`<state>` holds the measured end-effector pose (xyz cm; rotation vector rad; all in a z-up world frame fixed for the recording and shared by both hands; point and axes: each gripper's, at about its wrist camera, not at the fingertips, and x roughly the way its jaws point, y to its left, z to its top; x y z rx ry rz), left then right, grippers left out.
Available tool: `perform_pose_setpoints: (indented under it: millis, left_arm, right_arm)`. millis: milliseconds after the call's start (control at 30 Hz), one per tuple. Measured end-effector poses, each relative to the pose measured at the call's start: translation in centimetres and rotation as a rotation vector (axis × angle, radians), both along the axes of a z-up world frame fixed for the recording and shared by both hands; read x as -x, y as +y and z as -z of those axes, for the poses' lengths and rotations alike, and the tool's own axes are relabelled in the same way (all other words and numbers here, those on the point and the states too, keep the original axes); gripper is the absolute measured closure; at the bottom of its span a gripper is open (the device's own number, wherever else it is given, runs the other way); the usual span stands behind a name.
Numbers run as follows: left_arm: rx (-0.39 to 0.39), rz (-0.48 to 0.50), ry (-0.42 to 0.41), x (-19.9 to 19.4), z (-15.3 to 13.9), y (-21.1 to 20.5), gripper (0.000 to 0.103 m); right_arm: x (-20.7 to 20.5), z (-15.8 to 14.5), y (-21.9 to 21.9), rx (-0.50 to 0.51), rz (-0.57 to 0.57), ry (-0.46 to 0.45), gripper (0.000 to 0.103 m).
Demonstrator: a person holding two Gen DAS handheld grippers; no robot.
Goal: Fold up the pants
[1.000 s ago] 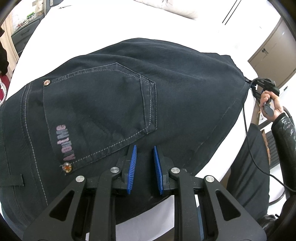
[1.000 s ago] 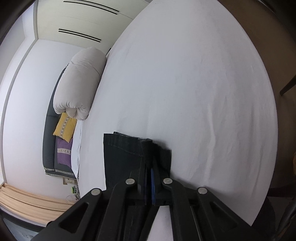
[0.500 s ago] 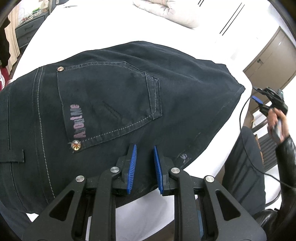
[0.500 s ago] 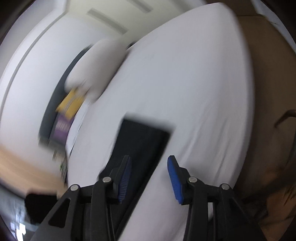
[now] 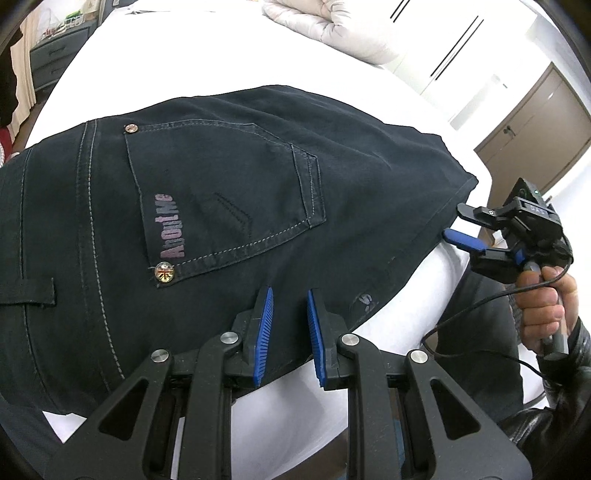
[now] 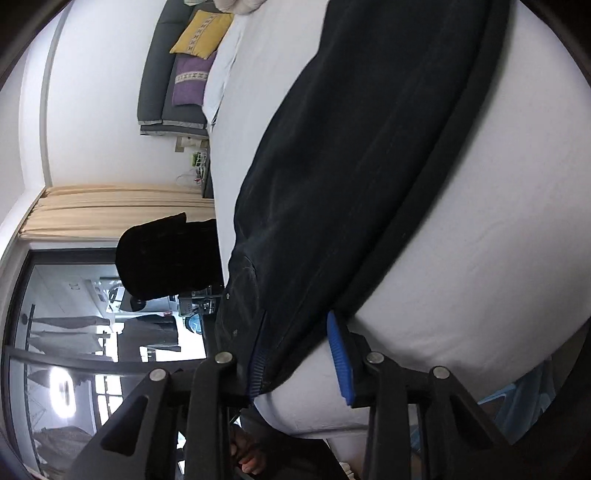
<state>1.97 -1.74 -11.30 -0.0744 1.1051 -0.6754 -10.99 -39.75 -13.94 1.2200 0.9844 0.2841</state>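
Dark navy pants [image 5: 229, 177] lie flat on the white bed [image 5: 221, 62], with the back pocket and its pale printed lettering facing up. My left gripper [image 5: 290, 328] hovers over the pants' near edge; its blue pads stand a narrow gap apart with nothing pinched. A hand holds my right gripper [image 5: 455, 222] at the pants' right side edge. In the right wrist view the pants [image 6: 351, 166] run away from the right gripper [image 6: 297, 354]. Its jaws are closing, and the cloth's edge lies between the blue pads without being pressed.
A rolled white duvet [image 5: 332, 29] lies at the far end of the bed. Brown cabinet doors [image 5: 535, 122] stand to the right, a grey dresser [image 5: 48, 62] to the far left. A grey sofa [image 6: 155, 96] with a yellow cushion [image 6: 201, 35], a curtain [image 6: 110, 210] and a dark chair [image 6: 166, 254] stand beyond the bed.
The right gripper let go of the pants' far corner, opened, and swung round to the pants' side edge at the bed's rim. The left gripper drifted a little along the near edge.
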Motion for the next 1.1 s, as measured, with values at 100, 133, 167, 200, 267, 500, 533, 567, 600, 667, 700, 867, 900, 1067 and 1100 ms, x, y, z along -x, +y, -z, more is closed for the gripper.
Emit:
perform_pose_setpoints:
  millis: [100, 133, 167, 200, 267, 500, 533, 567, 600, 667, 700, 867, 900, 1067, 1100]
  left_arm:
    - [0.005, 0.000, 0.001, 0.0, 0.1, -0.2, 0.084]
    - [0.006, 0.000, 0.001, 0.0, 0.1, -0.1, 0.084]
    - [0.006, 0.000, 0.001, 0.0, 0.1, -0.2, 0.084]
    - [0.006, 0.000, 0.001, 0.0, 0.1, -0.2, 0.084]
    - [0.006, -0.001, 0.001, 0.0, 0.1, -0.2, 0.084]
    - [-0.001, 0.002, 0.000, 0.2, -0.1, -0.2, 0.084]
    - [-0.004, 0.003, 0.000, 0.1, -0.1, -0.3, 0.084]
    - [-0.008, 0.005, 0.000, 0.2, -0.2, -0.3, 0.084]
    - [-0.013, 0.008, 0.000, 0.2, -0.3, -0.4, 0.084]
    - [-0.020, 0.011, 0.000, 0.2, -0.5, -0.4, 0.084]
    - [-0.023, 0.011, 0.001, 0.3, -0.5, -0.3, 0.084]
    - [-0.020, 0.000, 0.004, 0.4, -0.6, 0.0, 0.084]
    - [-0.022, -0.001, 0.002, 0.4, -0.6, 0.0, 0.084]
    - [-0.027, -0.001, 0.001, 0.5, -0.6, 0.3, 0.084]
    - [-0.027, -0.001, 0.001, 0.6, -0.6, 0.4, 0.084]
  right_arm:
    - [-0.3, 0.2, -0.3, -0.008, 0.029, 0.015, 0.066]
    - [-0.3, 0.2, -0.4, -0.014, 0.037, 0.014, 0.066]
    - [-0.4, 0.3, -0.5, -0.022, 0.041, 0.014, 0.066]
    - [-0.7, 0.4, -0.5, -0.026, 0.043, 0.017, 0.066]
    - [-1.0, 0.8, -0.3, -0.030, 0.048, 0.022, 0.066]
    - [-1.4, 2.2, -0.2, -0.038, 0.058, 0.045, 0.097]
    - [-1.1, 2.2, -0.2, -0.028, 0.057, 0.041, 0.099]
    - [-1.0, 2.1, -0.2, -0.011, 0.056, 0.039, 0.099]
    - [-0.7, 1.9, -0.1, 0.003, 0.056, 0.035, 0.100]
    - [-0.2, 1.8, 0.1, 0.015, 0.062, 0.031, 0.100]
    - [0.0, 2.0, 0.1, 0.004, 0.069, 0.031, 0.100]
    - [-0.3, 2.0, 0.0, 0.012, 0.048, 0.020, 0.099]
    - [-0.6, 2.0, -0.2, -0.005, 0.047, 0.017, 0.095]
    - [-0.8, 1.5, -3.5, -0.005, 0.153, -0.028, 0.079]
    - [-0.7, 1.5, -4.7, 0.002, 0.194, -0.035, 0.080]
